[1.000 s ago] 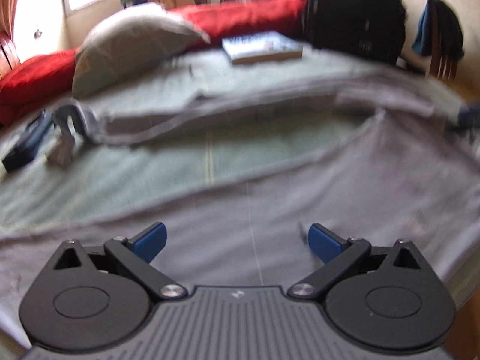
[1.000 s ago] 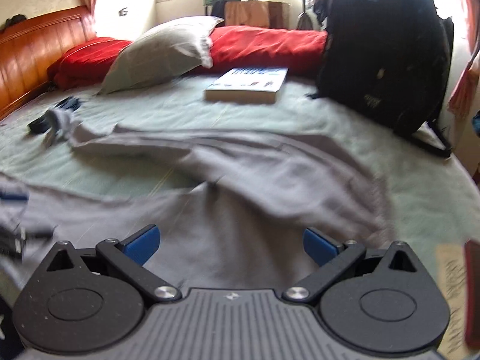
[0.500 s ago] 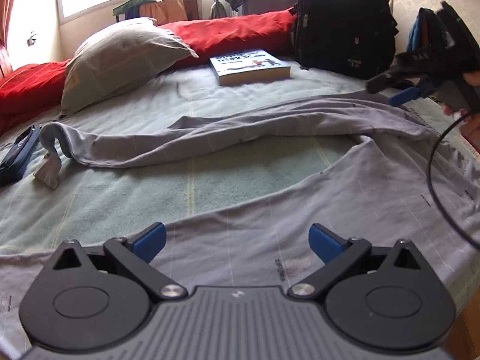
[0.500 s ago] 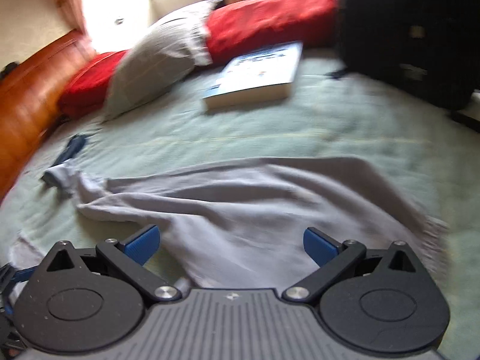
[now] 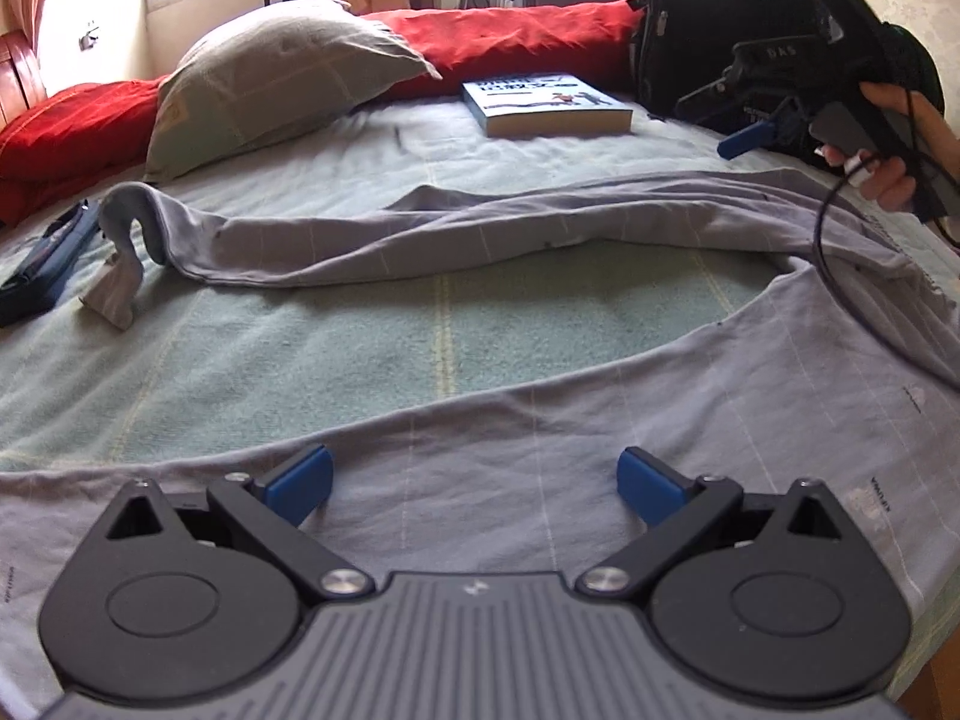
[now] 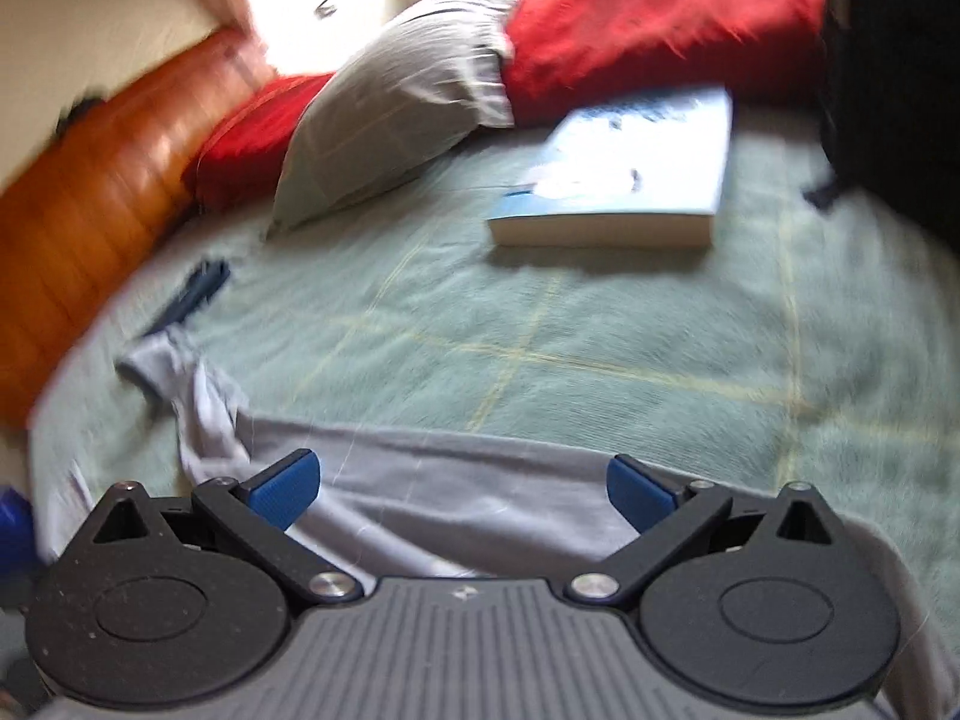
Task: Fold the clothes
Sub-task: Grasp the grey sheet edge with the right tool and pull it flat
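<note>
Green bedspread (image 5: 372,330) with open stretch mid-bed, grey garment (image 5: 540,234) curving around it, left gripper (image 5: 474,483) spread wide over near hem, right gripper (image 6: 462,489) spread empty above far strip, book (image 5: 543,105) beyond.

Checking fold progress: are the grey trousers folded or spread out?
Spread out: the grey trousers lie flat with both legs splayed apart, green bedspread showing between them.

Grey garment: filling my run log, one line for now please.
grey garment: spread on bed, unfolded | left gripper: open | right gripper: open
</note>
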Demonstrator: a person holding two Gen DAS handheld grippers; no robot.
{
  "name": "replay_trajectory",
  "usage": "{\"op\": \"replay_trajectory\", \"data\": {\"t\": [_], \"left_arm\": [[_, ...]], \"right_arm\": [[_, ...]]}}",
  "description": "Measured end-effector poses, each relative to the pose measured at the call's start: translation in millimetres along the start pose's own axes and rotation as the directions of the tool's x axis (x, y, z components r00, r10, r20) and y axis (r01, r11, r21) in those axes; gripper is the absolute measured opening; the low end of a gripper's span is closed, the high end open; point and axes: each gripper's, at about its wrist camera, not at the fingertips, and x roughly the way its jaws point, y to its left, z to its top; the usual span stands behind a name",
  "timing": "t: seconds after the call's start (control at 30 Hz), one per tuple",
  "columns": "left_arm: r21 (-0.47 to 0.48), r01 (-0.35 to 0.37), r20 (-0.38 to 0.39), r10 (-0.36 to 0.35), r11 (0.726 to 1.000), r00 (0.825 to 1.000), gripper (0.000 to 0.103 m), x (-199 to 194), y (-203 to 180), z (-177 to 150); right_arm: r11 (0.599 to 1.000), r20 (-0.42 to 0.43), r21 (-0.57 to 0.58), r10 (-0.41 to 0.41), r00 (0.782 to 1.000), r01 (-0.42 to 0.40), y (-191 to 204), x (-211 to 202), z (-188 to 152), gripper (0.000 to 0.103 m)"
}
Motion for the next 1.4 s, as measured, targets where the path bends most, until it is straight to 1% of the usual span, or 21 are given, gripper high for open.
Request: {"op": "replay_trajectory", "data": {"t": [0.07,0.13,0.23,0.3,0.37,0.47,0.6,0.63,0.73,0.83,0.9,1.0,1.03,1.13,1.17,1.2,1.27,1.3,1.33,1.37,1.4], "left_arm": [[0.008,0.005,0.002,-0.005,1.0,1.0,0.101,0.5,-2.4,-0.1],[0.014,0.01,0.004,-0.01,1.0,1.0,0.101,0.8,-4.2,-0.2],[0.013,0.011,0.002,-0.011,1.0,1.0,0.101,2.2,-4.9,-0.2],[0.012,0.01,0.002,-0.01,1.0,1.0,0.102,3.2,-5.6,-0.3],[0.011,0.01,0.001,-0.01,1.0,1.0,0.102,3.7,-6.0,-0.5],[0.011,0.009,0.002,-0.009,1.0,1.0,0.102,3.6,-6.1,-0.8],[0.006,0.014,0.003,-0.014,1.0,1.0,0.102,2.9,-5.3,-1.8],[0.006,0.016,0.003,-0.016,1.0,1.0,0.102,2.8,-5.1,-2.0],[0.003,0.02,0.006,-0.02,1.0,1.0,0.102,2.7,-4.2,-2.6],[0.002,0.022,0.007,-0.022,1.0,1.0,0.102,3.4,-4.1,-2.9],[0.003,0.023,0.008,-0.023,1.0,1.0,0.102,3.7,-3.9,-3.3],[0.004,0.025,0.01,-0.025,1.0,1.0,0.102,4.0,-3.6,-3.7],[0.005,0.025,0.01,-0.025,1.0,1.0,0.102,4.0,-3.7,-3.8],[0.006,0.03,0.014,-0.031,1.0,0.999,0.102,3.8,-2.7,-4.5],[0.005,0.031,0.015,-0.032,0.999,0.999,0.102,4.0,-2.4,-4.7],[0.005,0.032,0.016,-0.032,0.999,0.999,0.102,4.0,-2.3,-4.9],[0.006,0.032,0.019,-0.032,0.999,0.999,0.102,4.2,-2.3,-5.2],[0.006,0.033,0.02,-0.033,0.999,0.999,0.102,4.4,-2.3,-5.3],[0.006,0.034,0.021,-0.034,0.999,0.999,0.102,4.6,-2.2,-5.4],[0.006,0.033,0.022,-0.033,0.999,0.999,0.102,4.9,-2.3,-5.4],[0.006,0.033,0.023,-0.033,0.999,0.999,0.102,5.3,-2.3,-5.4]], "right_arm": [[0.997,0.004,0.078,0.025,1.0,-0.025,-17.1,-0.9,-1.0,0.103],[0.992,0.007,0.12,0.043,0.999,-0.044,-25.8,-2.5,-3.8,0.103],[0.983,0.017,0.155,0.099,0.995,-0.101,-26.5,-5.4,-9.8,0.103],[0.978,0.012,0.174,0.114,0.993,-0.115,-20.5,-5.5,-13.9,0.103],[0.979,-0.005,0.163,0.129,0.992,-0.127,-7.2,-3.5,-18.8,0.103],[0.986,-0.026,0.093,0.138,0.99,-0.135,20.2,-1.9,-25.4,0.103],[0.995,-0.043,-0.028,0.094,0.995,-0.095,38.7,-0.6,-23.2,0.103],[0.996,-0.047,-0.026,0.085,0.995,-0.086,36.4,0.3,-21.6,0.103],[0.995,-0.053,0.032,0.092,0.994,-0.091,18.5,2.9,-19.0,0.103],[0.987,-0.061,0.098,0.13,0.99,-0.124,3.7,6.0,-23.2,0.103],[0.984,-0.077,0.112,0.15,0.986,-0.141,3.0,10.7,-27.7,0.103],[0.996,-0.105,0.056,0.08,0.991,-0.075,8.8,23.2,-27.2,0.103],[0.997,-0.106,0.043,0.073,0.992,-0.069,9.6,25.2,-24.0,0.103],[0.998,-0.053,-0.038,0.042,0.998,-0.044,13.9,19.8,-7.0,0.101],[0.997,-0.028,-0.079,0.017,0.999,-0.019,14.4,17.2,-1.2,0.098],[0.994,-0.02,-0.112,-0.017,1.0,0.015,12.5,16.5,4.0,0.088],[0.986,-0.046,-0.144,-0.089,0.995,0.081,2.4,21.0,10.3,0.077],[0.98,-0.054,-0.161,-0.123,0.991,0.113,-3.0,24.0,10.4,0.076],[0.973,-0.059,-0.179,-0.157,0.986,0.145,-8.2,27.0,9.8,0.071],[0.966,-0.064,-0.196,-0.185,0.981,0.169,-13.2,30.0,8.7,0.062],[0.96,-0.065,-0.216,-0.198,0.978,0.18,-16.1,32.6,6.8,0.058]]}}
